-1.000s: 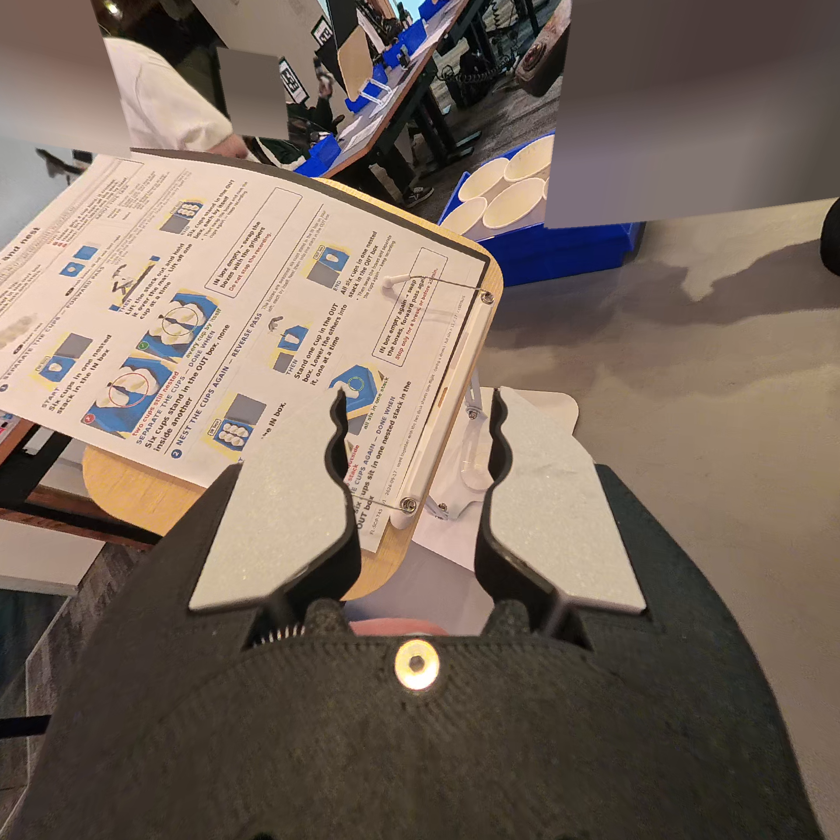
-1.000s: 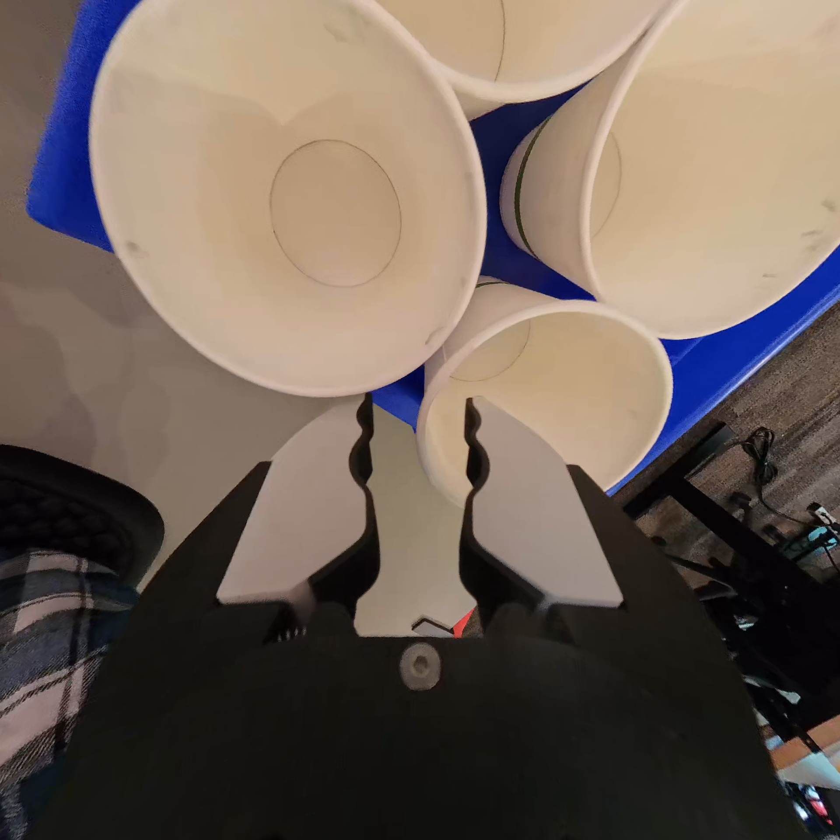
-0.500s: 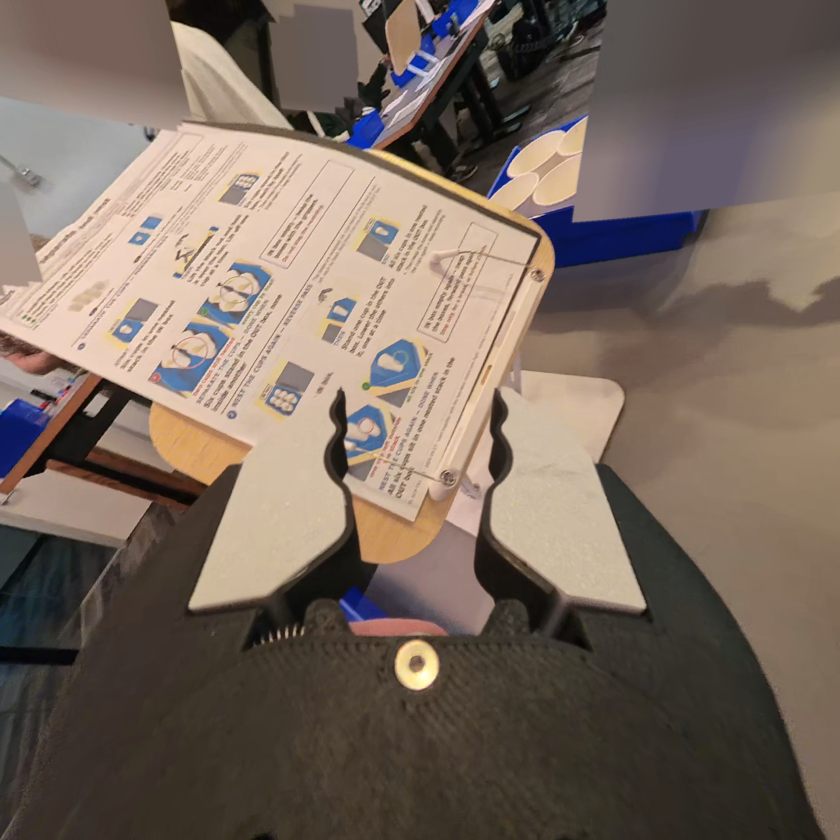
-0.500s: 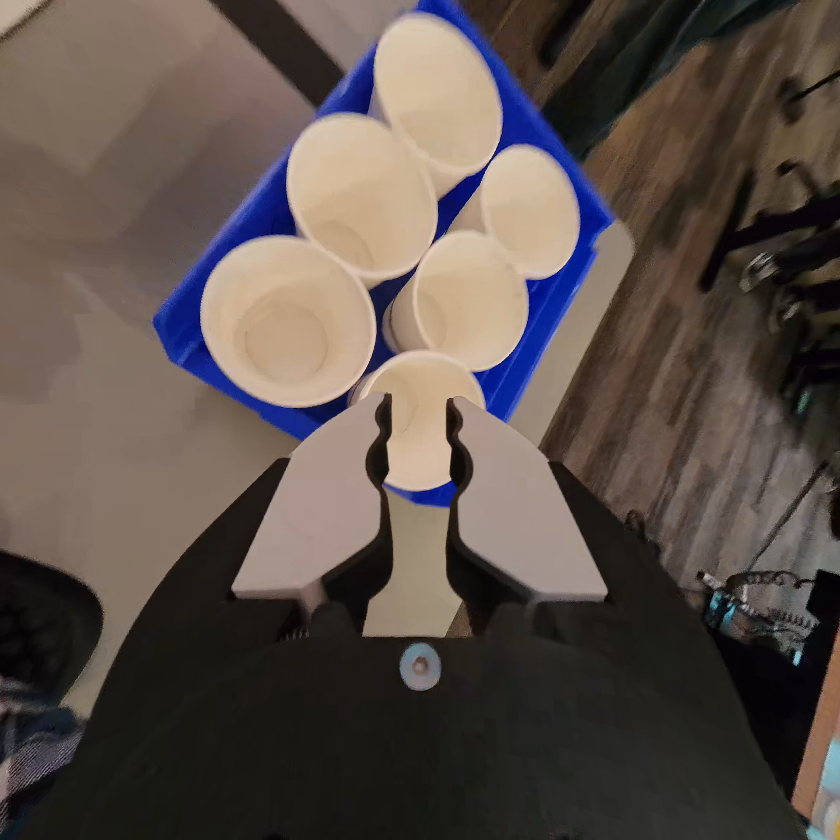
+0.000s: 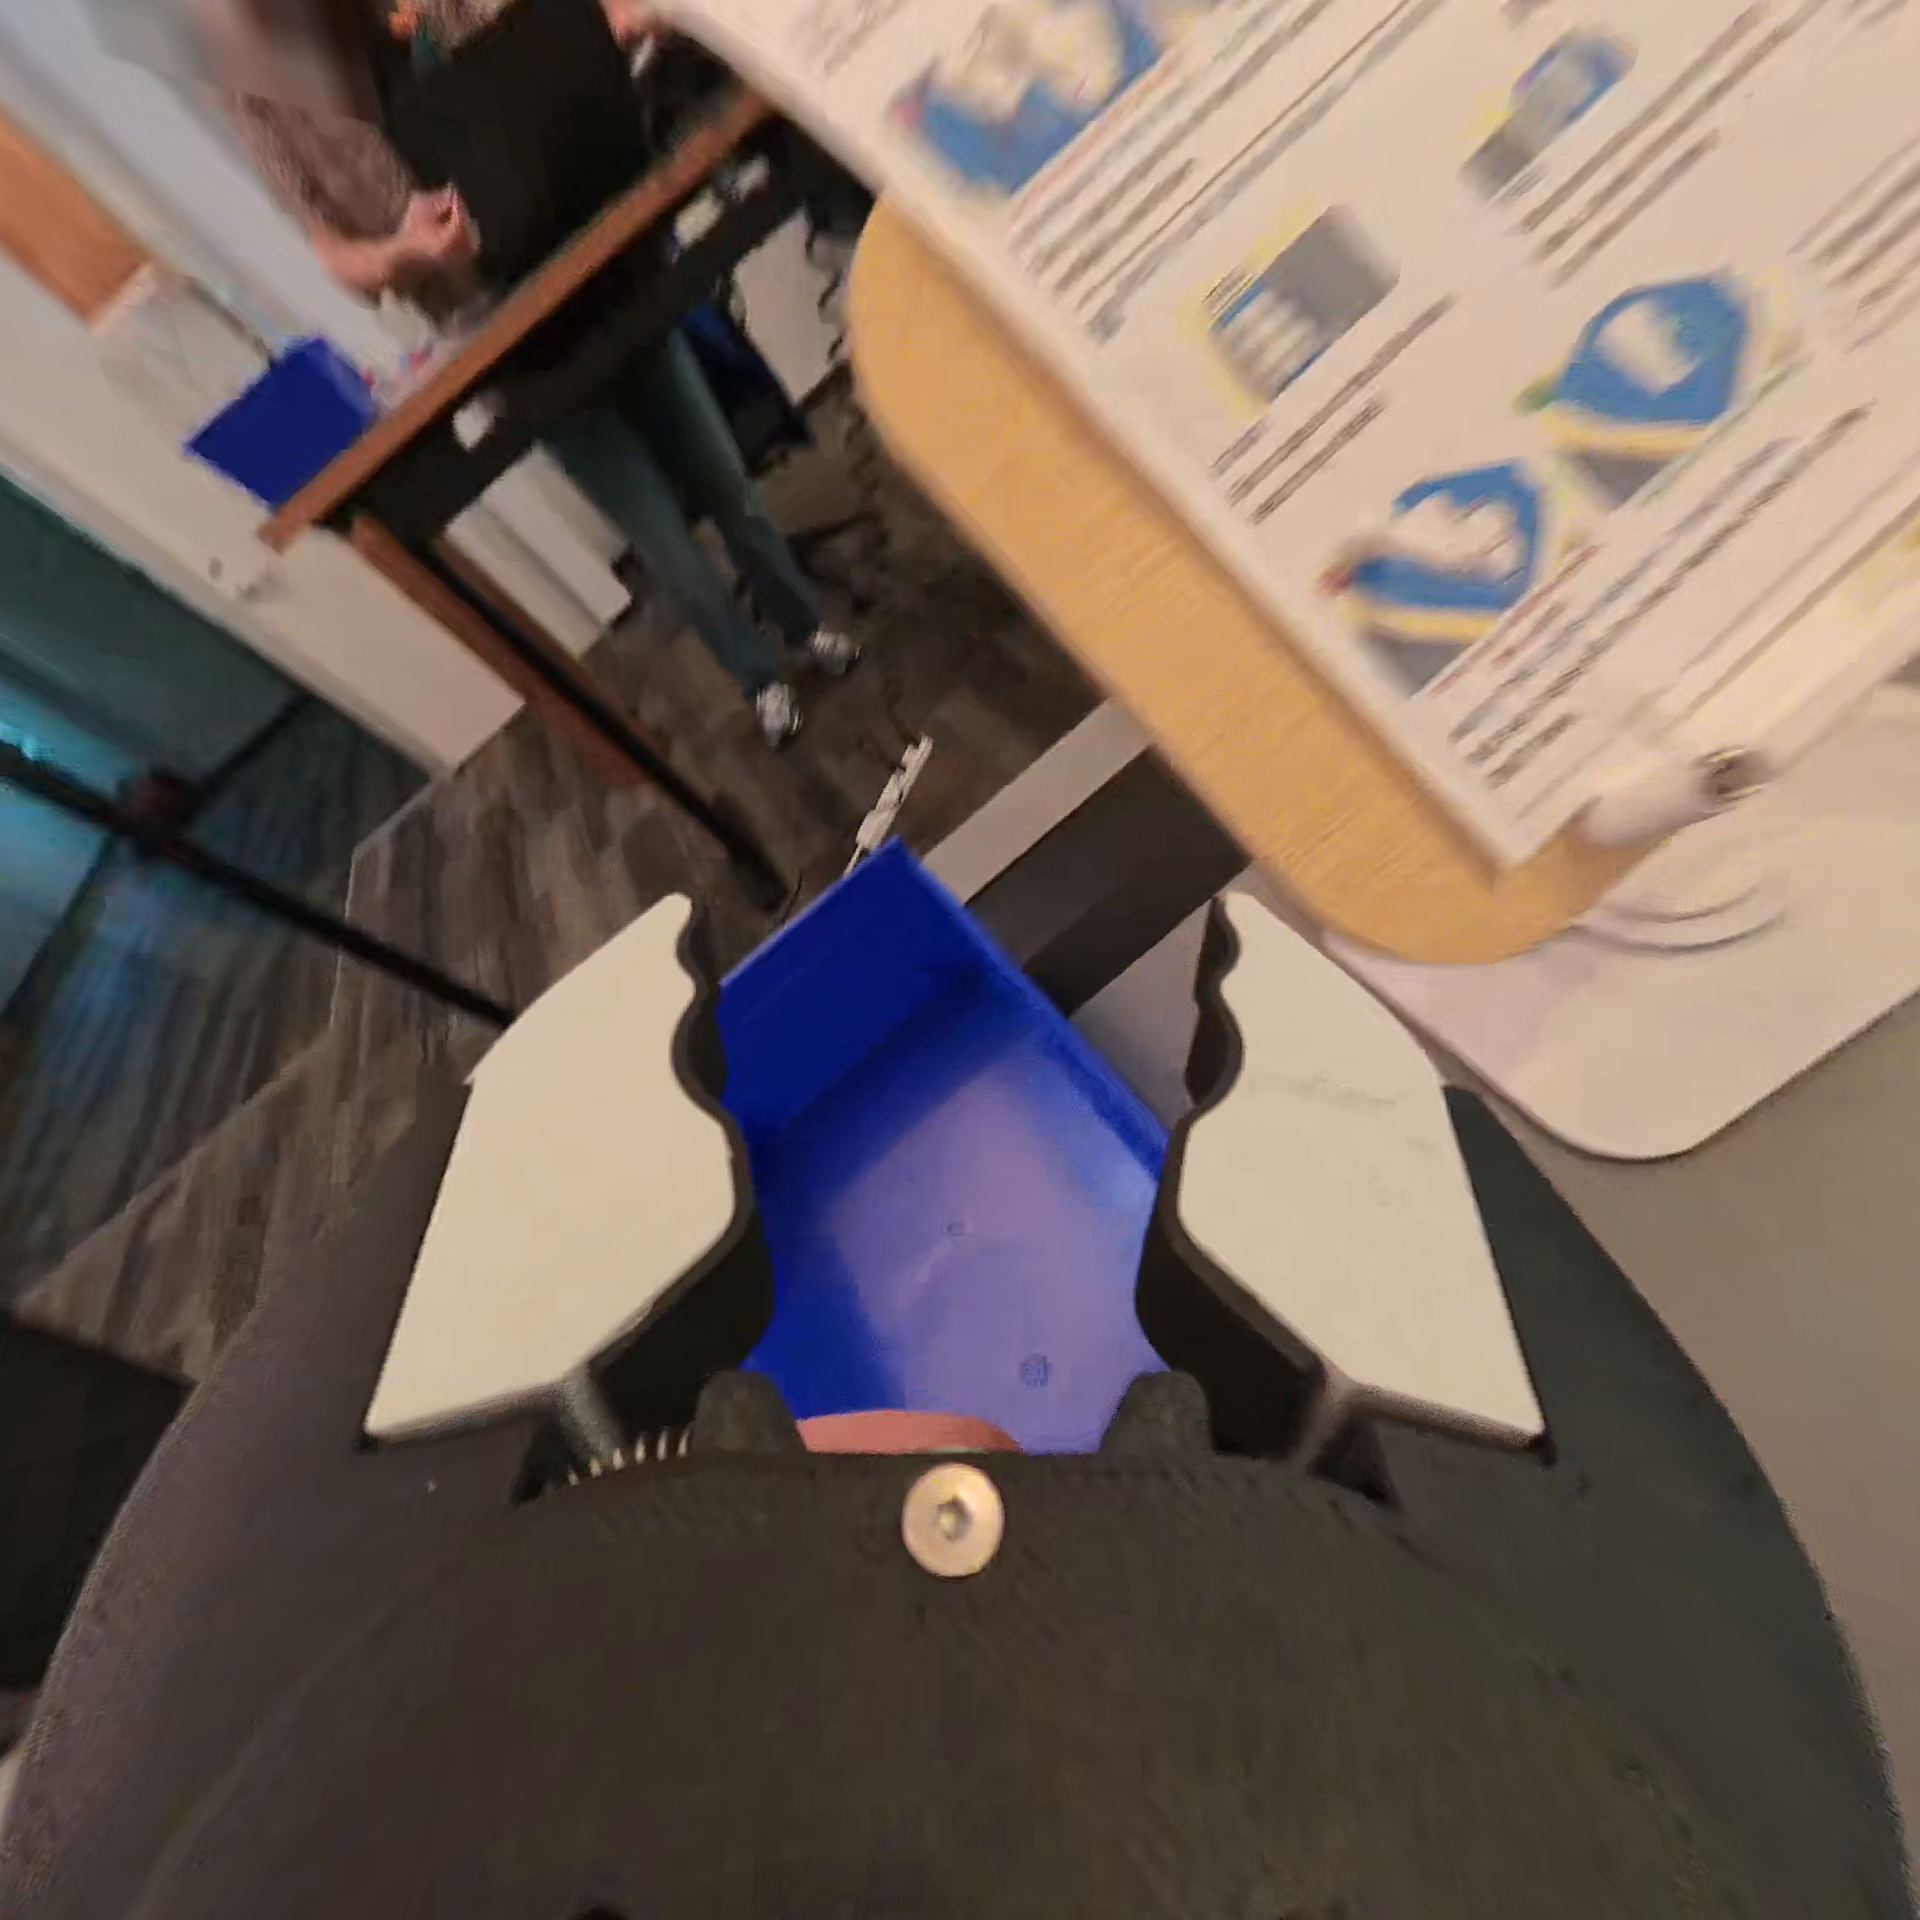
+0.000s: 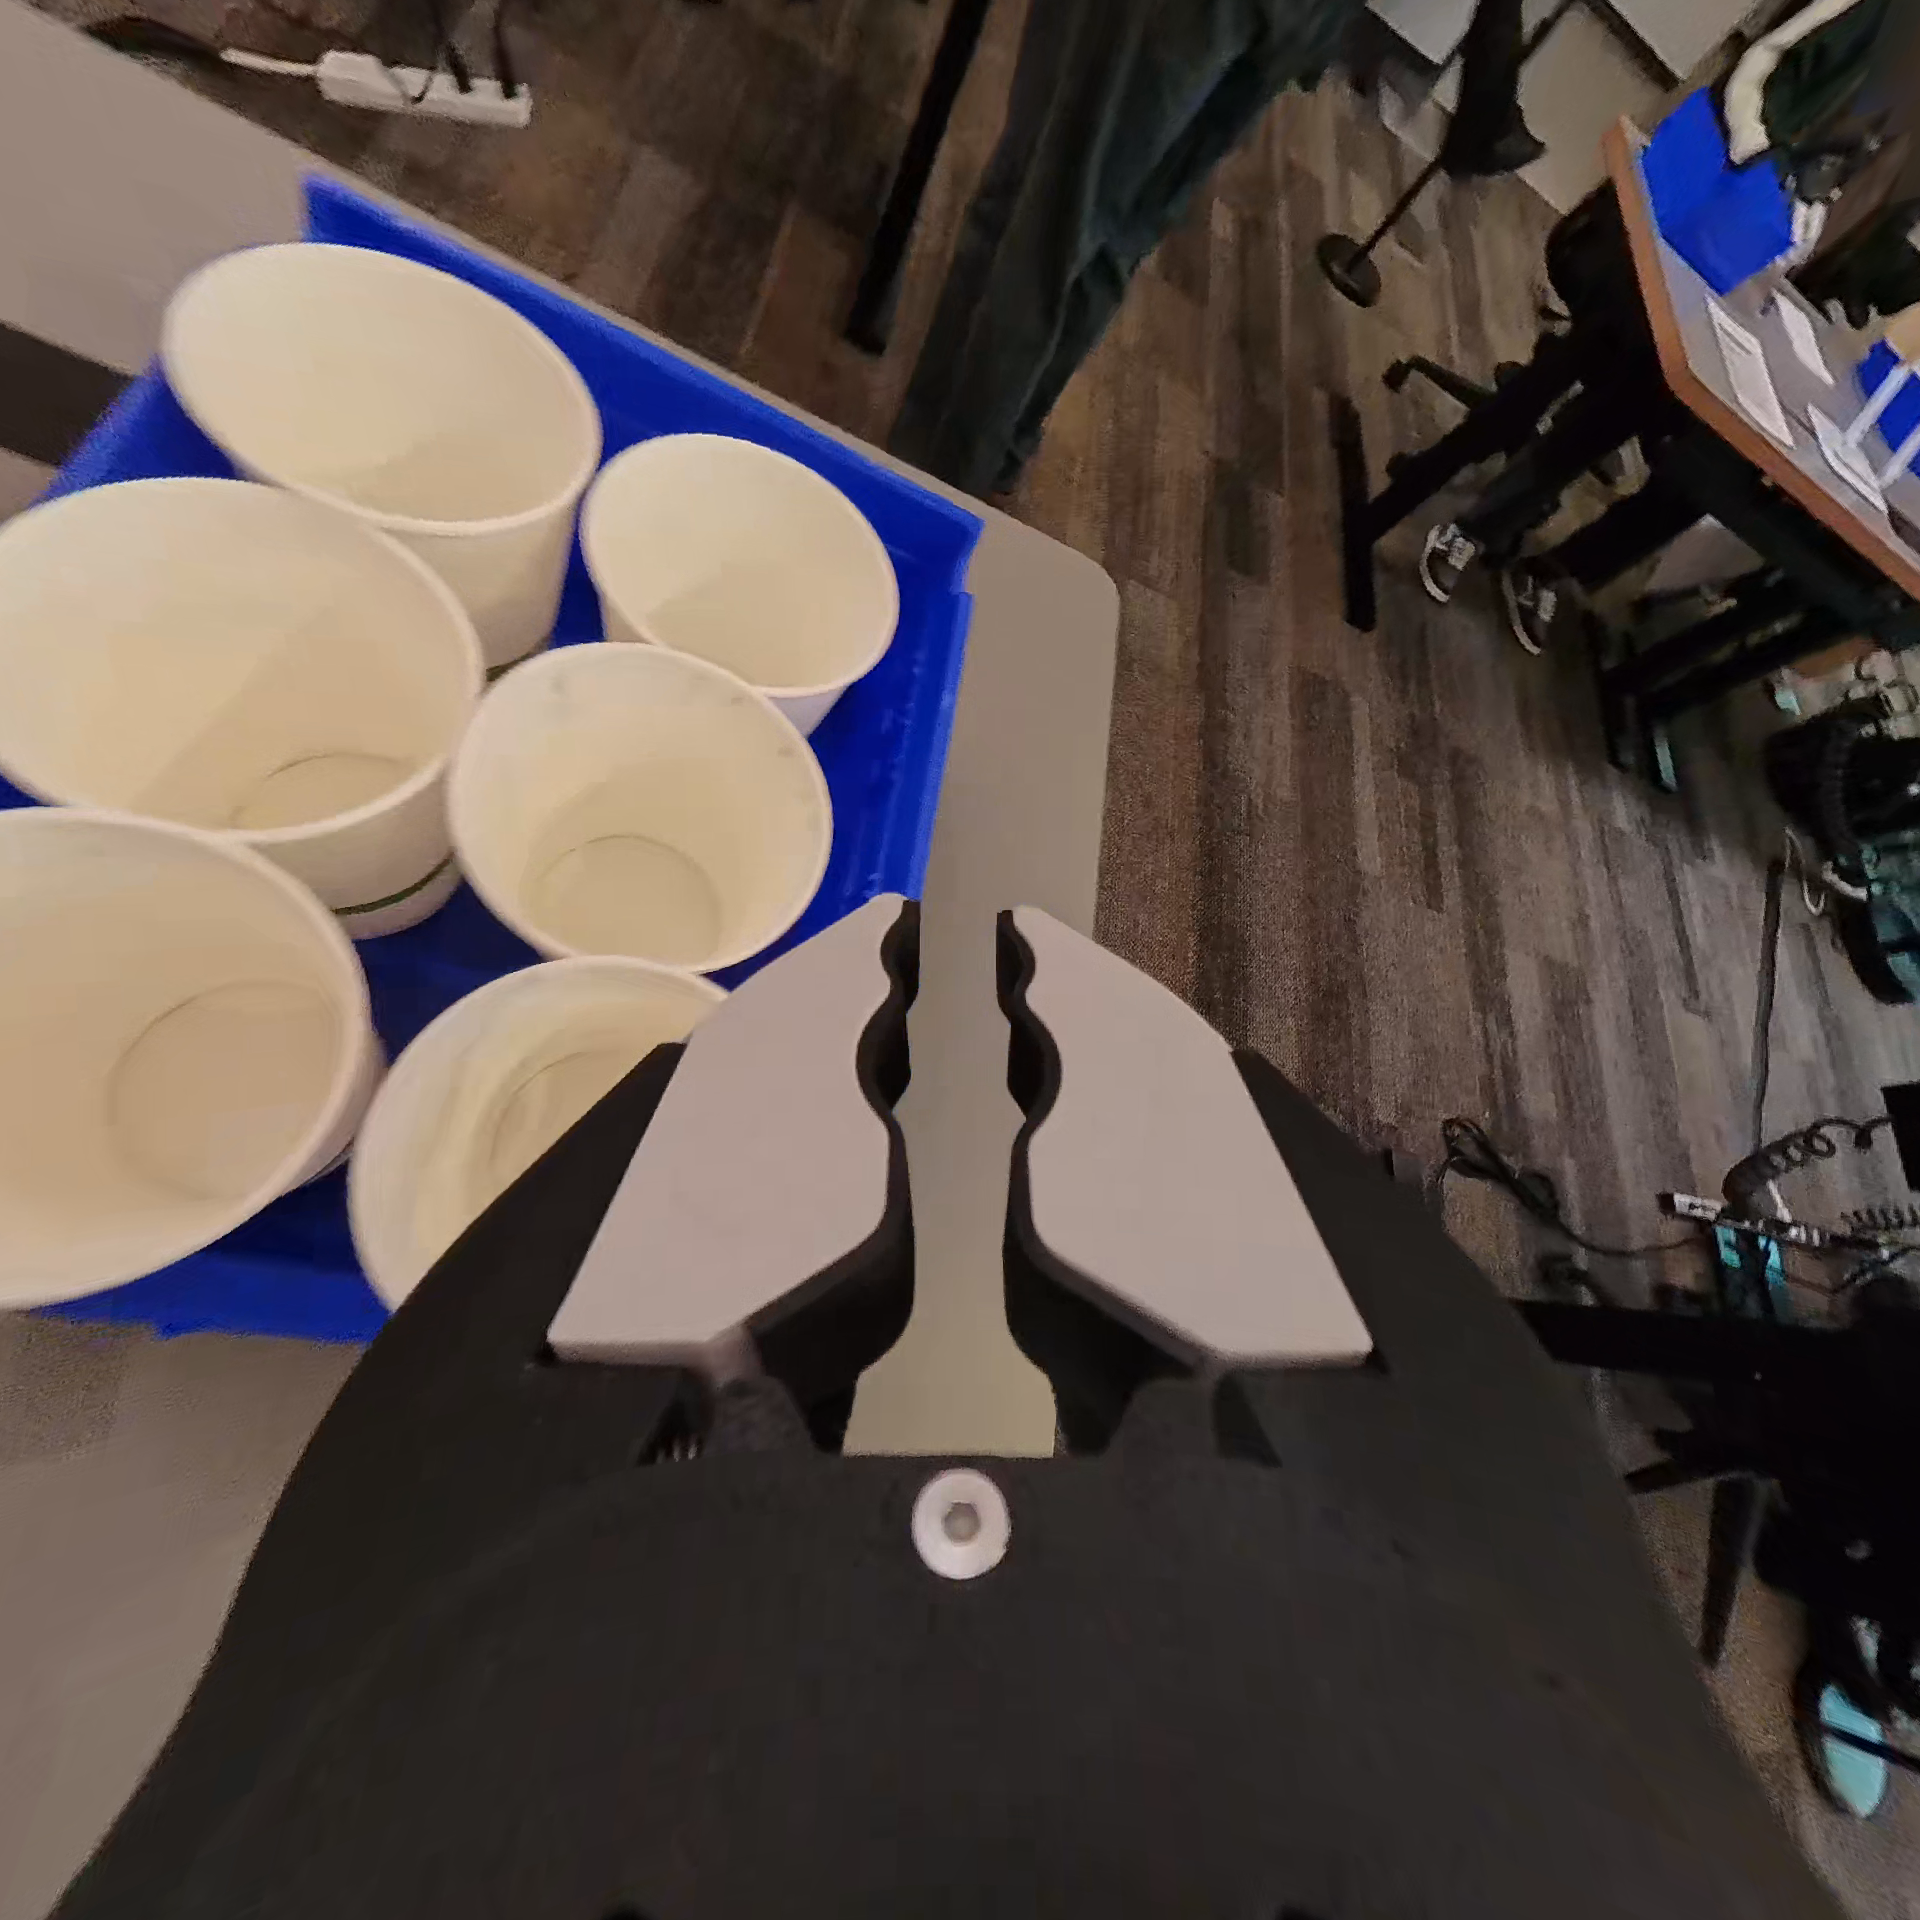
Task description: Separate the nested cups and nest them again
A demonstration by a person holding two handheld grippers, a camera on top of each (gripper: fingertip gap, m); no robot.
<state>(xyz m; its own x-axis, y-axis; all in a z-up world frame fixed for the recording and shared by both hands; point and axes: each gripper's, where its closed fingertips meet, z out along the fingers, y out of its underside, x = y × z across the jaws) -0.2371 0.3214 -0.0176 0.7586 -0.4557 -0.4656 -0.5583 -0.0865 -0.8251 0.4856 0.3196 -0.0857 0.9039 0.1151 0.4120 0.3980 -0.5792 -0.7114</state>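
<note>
Six white paper cups are being kept standing apart, mouths up, in a blue bin at about nine to eleven o'clock in the right wrist view, presumably because the separating half of the task is judged done and the cups are being left where each rim can be reached for re-nesting. The right gripper is being held over the grey surface just beside the bin's wall, its fingers being kept nearly closed with only a narrow slit between them and nothing gripped. The left gripper is being held with its fingers spread wide and empty above a second blue bin, seen at twelve o'clock between them and touched by neither; this bin is showing no cups, so it is probably being lined up as the place where the stack is to be rebuilt. A printed instruction sheet on a wooden board is being propped at one to two o'clock, likely for reference; its writing is being blurred by motion. No brand is being made out on the cups; a thin green band is showing on one.
</note>
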